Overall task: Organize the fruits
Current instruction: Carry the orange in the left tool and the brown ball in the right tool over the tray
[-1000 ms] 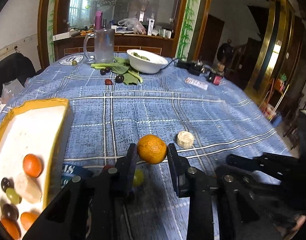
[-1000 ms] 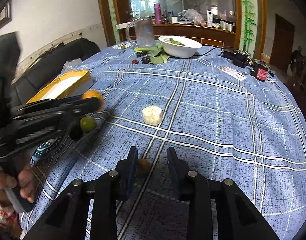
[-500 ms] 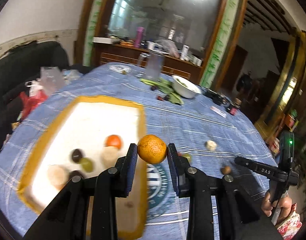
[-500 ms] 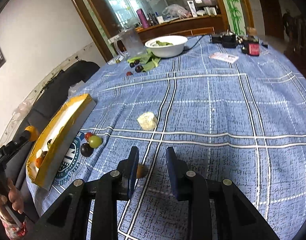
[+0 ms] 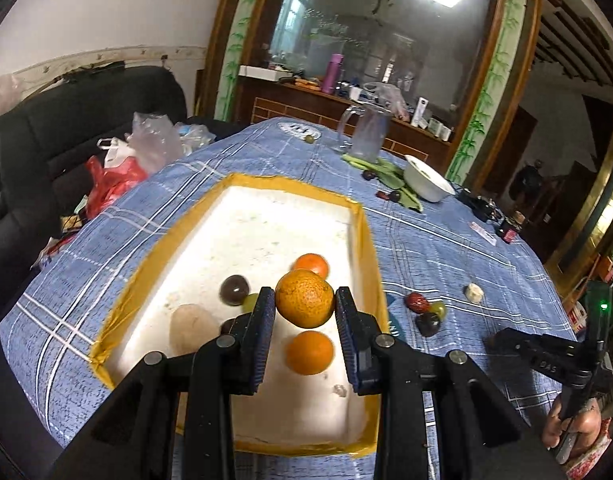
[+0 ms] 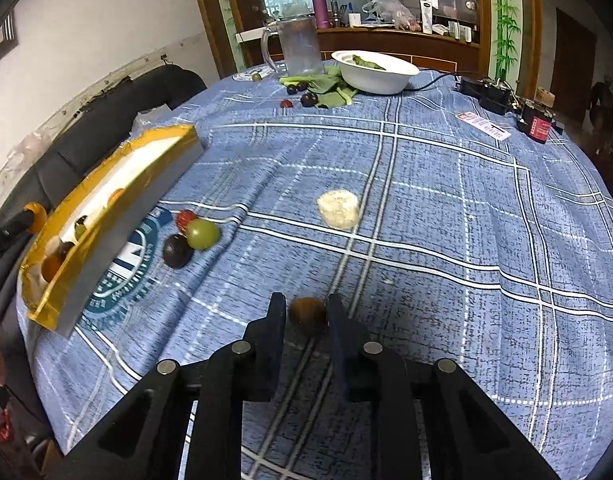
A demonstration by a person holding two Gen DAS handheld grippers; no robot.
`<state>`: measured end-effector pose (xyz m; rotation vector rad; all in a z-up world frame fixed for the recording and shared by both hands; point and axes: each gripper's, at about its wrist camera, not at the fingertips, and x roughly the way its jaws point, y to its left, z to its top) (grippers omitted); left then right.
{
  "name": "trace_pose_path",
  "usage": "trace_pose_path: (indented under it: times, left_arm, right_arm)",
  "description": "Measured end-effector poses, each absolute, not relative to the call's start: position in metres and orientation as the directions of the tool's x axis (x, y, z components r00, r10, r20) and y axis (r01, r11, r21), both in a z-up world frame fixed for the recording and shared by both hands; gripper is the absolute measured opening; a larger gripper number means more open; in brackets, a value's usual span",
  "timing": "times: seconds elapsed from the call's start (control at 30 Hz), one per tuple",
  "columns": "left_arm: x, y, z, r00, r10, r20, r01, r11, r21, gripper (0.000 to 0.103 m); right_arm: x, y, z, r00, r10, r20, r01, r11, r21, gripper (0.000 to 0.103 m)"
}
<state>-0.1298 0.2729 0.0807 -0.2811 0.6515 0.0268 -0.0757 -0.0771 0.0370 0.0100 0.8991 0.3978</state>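
A blue plaid cloth covers the tabletop (image 6: 446, 208). The left claw (image 5: 305, 312) grips a mandarin (image 5: 304, 298) above the yellow-rimmed white tray (image 5: 242, 236), which holds other fruit. The right claw (image 6: 306, 314) hangs low over the cloth, its jaws parted around a small brown fruit (image 6: 307, 309); whether they touch it I cannot tell.
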Motion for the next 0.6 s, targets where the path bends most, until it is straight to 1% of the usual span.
trace_pose_path:
  times: [0.13, 0.23, 0.5, 0.6]
  left_arm:
    - [-0.133, 0.281, 0.077, 0.793, -0.060, -0.607, -0.131, 0.955, -0.266, 0.030]
    - [-0.136, 0.284, 0.076, 0.793, -0.047, -0.608, -0.142, 0.956, -0.259, 0.030]
    - [-0.135, 0.295, 0.069, 0.779, -0.017, -0.626, -0.176, 0.954, -0.245, 0.030]
    - [-0.134, 0.299, 0.066, 0.774, -0.001, -0.633, -0.191, 0.953, -0.235, 0.030]
  right_arm:
    - [-0.078, -0.065, 0.050, 0.564, 0.362, -0.742, -0.364, 0.916, 0.170, 0.022]
    - [-0.078, -0.056, 0.060, 0.559, 0.406, -0.723, -0.390, 0.898, 0.203, 0.022]
    - [-0.069, -0.021, 0.078, 0.458, 0.572, -0.680, -0.467, 0.806, 0.364, 0.022]
    - [-0.062, -0.005, 0.081, 0.389, 0.656, -0.647, -0.481, 0.743, 0.466, 0.022]
